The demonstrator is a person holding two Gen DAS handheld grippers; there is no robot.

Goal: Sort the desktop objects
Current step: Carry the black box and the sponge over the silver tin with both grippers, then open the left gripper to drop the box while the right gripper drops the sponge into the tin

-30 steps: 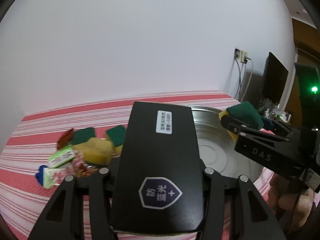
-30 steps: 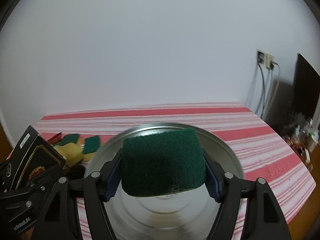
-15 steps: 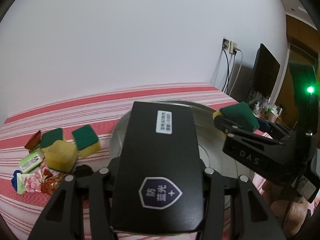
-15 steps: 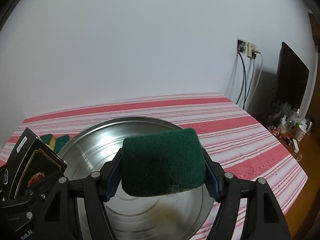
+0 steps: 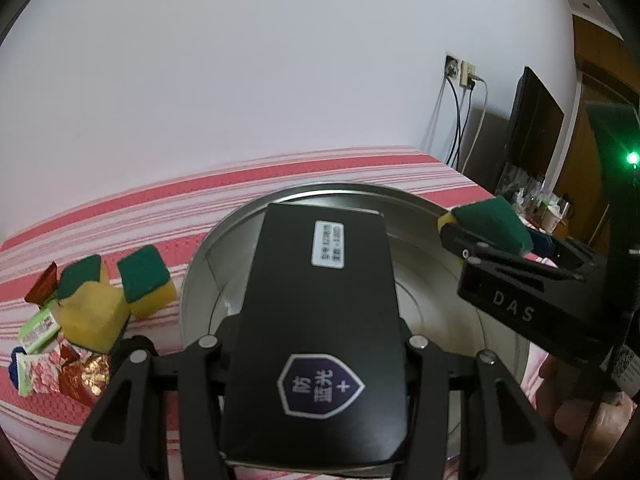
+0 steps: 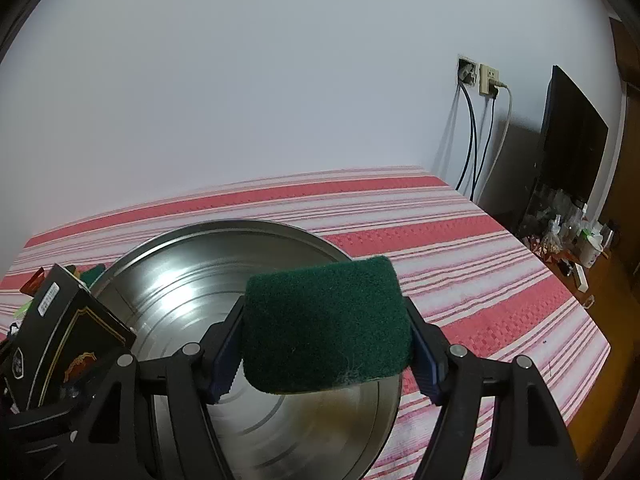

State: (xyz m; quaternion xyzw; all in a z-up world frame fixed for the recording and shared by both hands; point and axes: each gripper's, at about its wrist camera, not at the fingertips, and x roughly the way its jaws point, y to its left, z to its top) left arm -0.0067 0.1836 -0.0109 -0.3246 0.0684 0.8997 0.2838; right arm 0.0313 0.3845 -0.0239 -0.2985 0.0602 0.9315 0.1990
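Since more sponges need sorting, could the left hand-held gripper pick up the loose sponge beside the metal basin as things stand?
Probably not: the left hand-held gripper is shut on the black box, leaving no free jaws for the sponge beside the basin.

Both wrist views look forward, close above the shared basin (image 5: 416,200) (wall behind).

Left gripper (image 5: 316,344) level, both jaws clamped against the sides of a black box (image 5: 320,320), right gripper (image 6: 326,344) just beside it, fingers closed on a green sponge (image 6: 326,324) — blue pads (image 6: 226,354) pressing in — bare fingers gripping its handle.
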